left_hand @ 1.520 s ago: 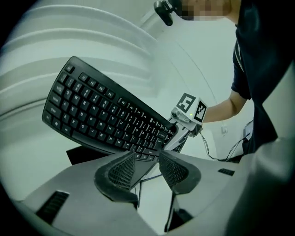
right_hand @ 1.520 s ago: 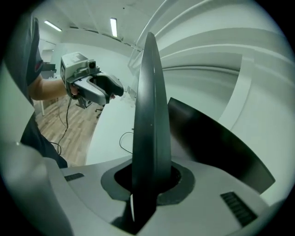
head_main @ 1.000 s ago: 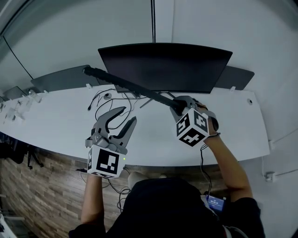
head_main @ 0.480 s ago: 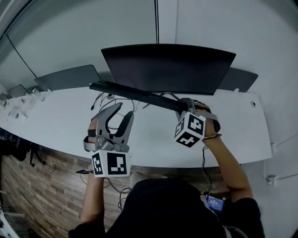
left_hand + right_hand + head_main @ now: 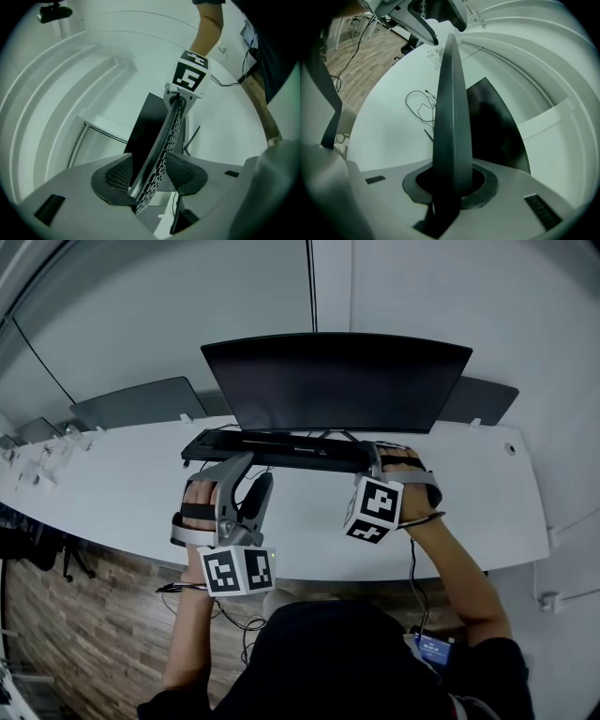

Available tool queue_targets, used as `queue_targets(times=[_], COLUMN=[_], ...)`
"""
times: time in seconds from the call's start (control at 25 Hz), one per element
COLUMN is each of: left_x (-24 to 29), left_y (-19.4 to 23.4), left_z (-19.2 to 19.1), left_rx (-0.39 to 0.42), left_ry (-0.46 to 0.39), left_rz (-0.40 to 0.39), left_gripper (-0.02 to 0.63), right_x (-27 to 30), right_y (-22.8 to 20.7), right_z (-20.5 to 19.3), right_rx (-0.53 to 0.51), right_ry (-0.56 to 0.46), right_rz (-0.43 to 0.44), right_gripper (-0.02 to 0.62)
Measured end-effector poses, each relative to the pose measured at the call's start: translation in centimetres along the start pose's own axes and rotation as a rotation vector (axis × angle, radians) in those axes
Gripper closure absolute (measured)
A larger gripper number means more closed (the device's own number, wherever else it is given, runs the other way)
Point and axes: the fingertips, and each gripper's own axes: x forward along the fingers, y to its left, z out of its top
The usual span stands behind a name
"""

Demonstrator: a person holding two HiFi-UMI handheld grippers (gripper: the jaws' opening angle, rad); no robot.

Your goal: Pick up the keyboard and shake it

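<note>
The black keyboard [image 5: 272, 448] hangs level above the white desk, in front of the monitor. My right gripper [image 5: 373, 463] is shut on its right end; in the right gripper view the keyboard [image 5: 451, 103] stands edge-on, clamped in that gripper [image 5: 450, 183]. My left gripper [image 5: 255, 470] is open at the keyboard's left half. In the left gripper view the keyboard [image 5: 168, 136] passes edge-on between the spread jaws of that gripper [image 5: 147, 173], keys facing the right pad, with a gap on that side. The right gripper [image 5: 177, 101] shows at the keyboard's far end.
A large dark monitor [image 5: 337, 381] stands right behind the keyboard on the white desk [image 5: 112, 493]. Grey panels [image 5: 131, 399] flank it left and right. Thin cables [image 5: 419, 105] lie on the desk under the keyboard. The desk's front edge runs below my hands.
The keyboard has swung from slanted to level. My left gripper has come up so that the keyboard now lies between its jaws. The right gripper keeps its hold.
</note>
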Motion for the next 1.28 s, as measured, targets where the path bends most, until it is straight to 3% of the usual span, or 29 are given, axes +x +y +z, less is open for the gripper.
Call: queue_targets(times=[0.48, 1.28], left_x=[1.5, 2.7], left_y=[-2.3, -5.8], left_z=[-2.1, -5.3], left_rx=[0.213, 0.210], left_ry=[0.115, 0.215], left_rz=[-0.042, -0.147], left_gripper=[0.356, 0.351], right_x=[-0.8, -2.5], right_y=[0.7, 0.8], right_z=[1.4, 4.0], right_rx=[-0.112, -0.248], right_ry=[-0.001, 0.001], right_rz=[-0.029, -0.098], right_gripper=[0.511, 0.500])
